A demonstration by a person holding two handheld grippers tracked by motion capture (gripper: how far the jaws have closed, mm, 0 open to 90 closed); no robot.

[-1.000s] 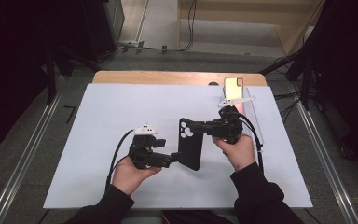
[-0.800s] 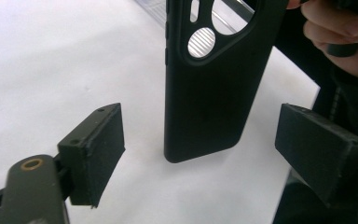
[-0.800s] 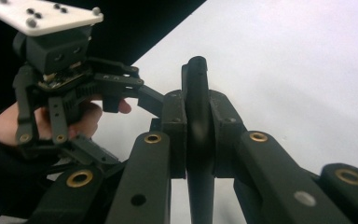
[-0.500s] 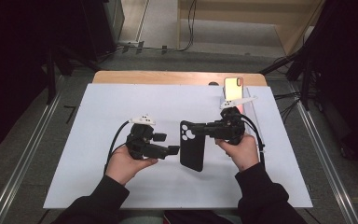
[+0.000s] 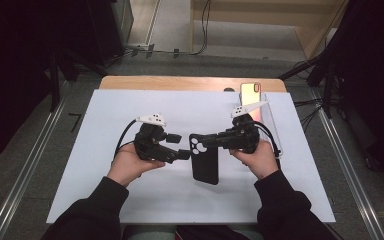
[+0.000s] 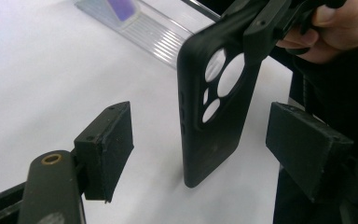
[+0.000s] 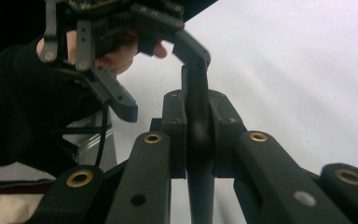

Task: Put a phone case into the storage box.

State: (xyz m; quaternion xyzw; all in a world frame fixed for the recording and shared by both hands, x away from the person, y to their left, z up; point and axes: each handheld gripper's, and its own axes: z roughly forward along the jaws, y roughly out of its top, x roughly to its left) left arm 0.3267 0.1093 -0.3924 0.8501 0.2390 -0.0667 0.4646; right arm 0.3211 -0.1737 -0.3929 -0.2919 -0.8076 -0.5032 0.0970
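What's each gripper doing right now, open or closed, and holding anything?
Left gripper: open, jaws apart on either side of the black phone case, not touching it.
Right gripper: closed on the black phone case, gripping its edge.

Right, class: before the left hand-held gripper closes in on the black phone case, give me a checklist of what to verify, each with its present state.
1. Right hand-held gripper clamped on the phone case: ok.
2. Left hand-held gripper open, jaws wide apart: ok.
3. Case lies between the left jaws: ok.
4. Left jaws touching the case: not ok, gaps on both sides.
5. Case lifted off the white table: cannot tell.
6. Phone at the far edge, away from the work: ok.
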